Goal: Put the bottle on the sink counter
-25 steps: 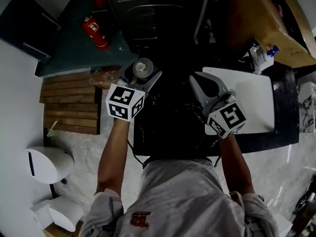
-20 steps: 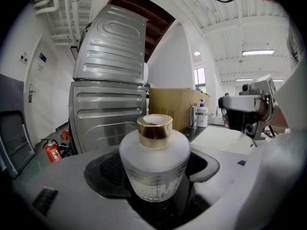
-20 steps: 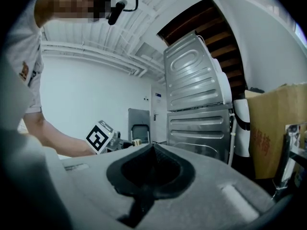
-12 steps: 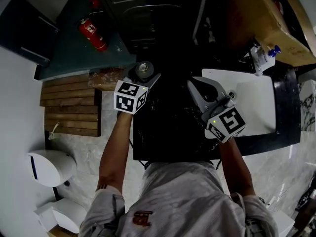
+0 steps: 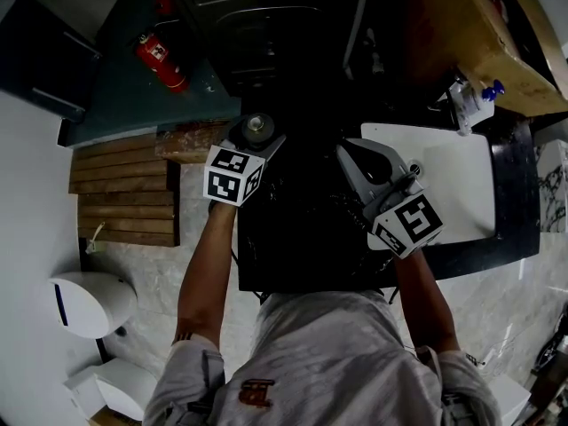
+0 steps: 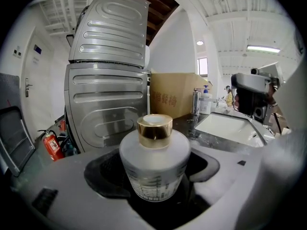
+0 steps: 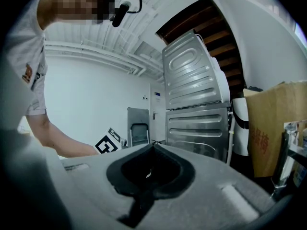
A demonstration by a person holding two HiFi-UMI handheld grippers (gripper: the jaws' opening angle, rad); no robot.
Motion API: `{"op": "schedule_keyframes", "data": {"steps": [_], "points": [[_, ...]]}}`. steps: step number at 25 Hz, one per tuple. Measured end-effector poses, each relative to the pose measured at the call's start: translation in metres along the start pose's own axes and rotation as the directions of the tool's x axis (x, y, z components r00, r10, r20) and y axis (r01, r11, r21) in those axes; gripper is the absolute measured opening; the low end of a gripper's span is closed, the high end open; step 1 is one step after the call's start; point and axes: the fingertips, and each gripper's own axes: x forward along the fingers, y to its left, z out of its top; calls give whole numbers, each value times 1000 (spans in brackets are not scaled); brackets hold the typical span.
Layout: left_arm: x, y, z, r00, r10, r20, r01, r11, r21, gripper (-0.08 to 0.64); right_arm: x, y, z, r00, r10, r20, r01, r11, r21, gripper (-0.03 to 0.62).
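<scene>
A squat frosted white bottle (image 6: 153,164) with a gold cap (image 6: 154,130) sits upright between the jaws of my left gripper (image 6: 153,195), which is shut on it. From the head view, the bottle (image 5: 258,128) shows just past the left gripper (image 5: 255,138), over the left end of the black sink counter (image 5: 293,238). My right gripper (image 5: 371,160) hovers over the counter by the white sink basin (image 5: 461,185). In the right gripper view its jaws (image 7: 149,178) meet with nothing between them.
A steel appliance (image 6: 108,104) stands behind the counter, with a cardboard box (image 6: 175,97) and a pump dispenser (image 5: 469,100) by the tap. A red fire extinguisher (image 5: 160,62) lies on the floor at left, beside wooden slats (image 5: 124,189).
The left gripper with the bottle has edged slightly forward and right over the counter's left end. The right gripper has barely shifted.
</scene>
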Motion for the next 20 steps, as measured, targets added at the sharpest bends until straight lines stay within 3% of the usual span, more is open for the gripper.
{"op": "schedule_keyframes", "data": {"steps": [13,20], "points": [[-1,-1,-6,999,-19,-42,20,999,25,331,1,4,0,1000,14,-5,-14,1000,-4,1],[-9,-3,1,1000,-9,13,8,1000,25,364,-5,5,1,1000,12,-4,-12,1000,-7,2]]}}
